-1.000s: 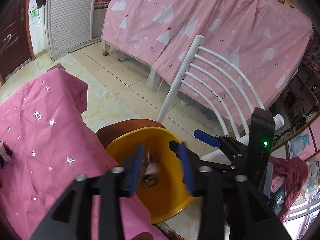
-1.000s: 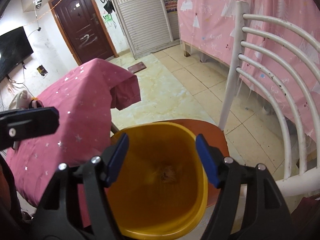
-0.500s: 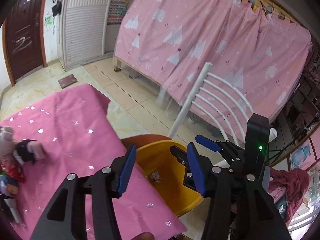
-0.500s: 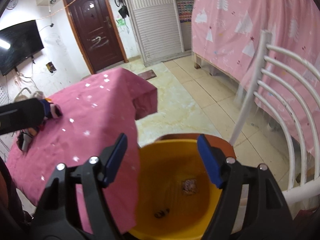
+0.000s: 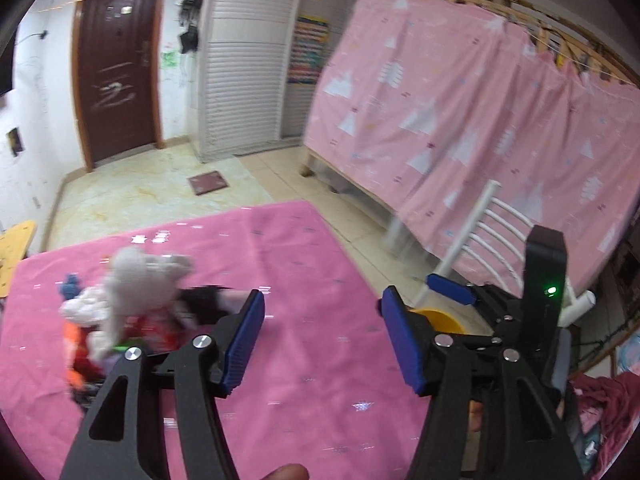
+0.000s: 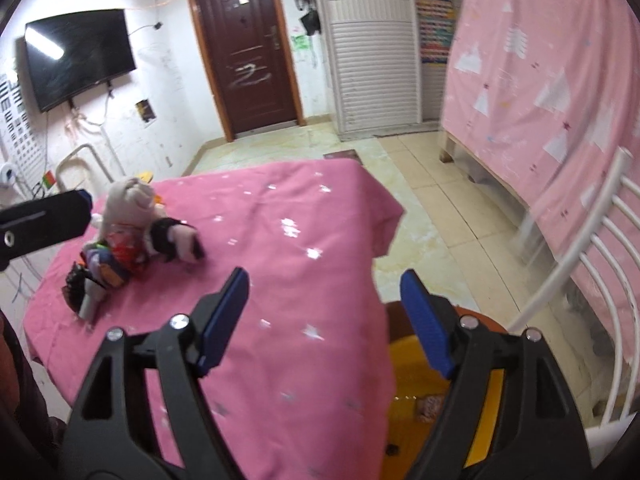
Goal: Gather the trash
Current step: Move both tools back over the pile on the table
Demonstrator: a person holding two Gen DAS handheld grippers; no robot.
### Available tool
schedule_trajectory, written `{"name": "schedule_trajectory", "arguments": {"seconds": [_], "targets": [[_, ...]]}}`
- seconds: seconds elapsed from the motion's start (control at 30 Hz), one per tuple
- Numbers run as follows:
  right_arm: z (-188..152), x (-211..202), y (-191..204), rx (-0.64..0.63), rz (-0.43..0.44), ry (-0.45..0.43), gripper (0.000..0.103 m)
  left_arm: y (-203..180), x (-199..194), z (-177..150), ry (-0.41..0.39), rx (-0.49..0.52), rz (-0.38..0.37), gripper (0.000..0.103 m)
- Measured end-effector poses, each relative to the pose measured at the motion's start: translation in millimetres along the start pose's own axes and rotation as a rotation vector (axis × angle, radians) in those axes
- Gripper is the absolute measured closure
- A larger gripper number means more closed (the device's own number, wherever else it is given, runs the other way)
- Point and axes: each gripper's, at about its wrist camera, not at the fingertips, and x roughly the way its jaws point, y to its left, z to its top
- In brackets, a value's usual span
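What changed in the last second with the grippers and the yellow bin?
Both grippers swung from over the yellow bin toward the trash pile. The left gripper and right gripper have been opening, nothing between the jaws. Bin and pile stayed put.

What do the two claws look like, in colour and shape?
Both look alike. The left claw and the right claw each have two black angular fingers with triangular cut-outs and silver screws, tipped with ribbed blue pads. In the left view, the right claw's black housing shows a small green light.
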Motion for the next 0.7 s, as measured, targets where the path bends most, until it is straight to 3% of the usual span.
{"name": "schedule_trajectory", "arguments": {"seconds": [0.13,0.53,0.7], "targets": [[9,11,23,-0.038,0.017,0.007,0.027,38,-11,0,-0.025,-0.044,0.080,0.044],[39,30,96,-0.153,0.117,0.000,0.026,149,-12,13,0.002,-0.169,0.283,0.042],[49,38,125,-0.195,0.187,0.001,0.023,197,-14,9,0.025,-0.229,0.313,0.041]]}}
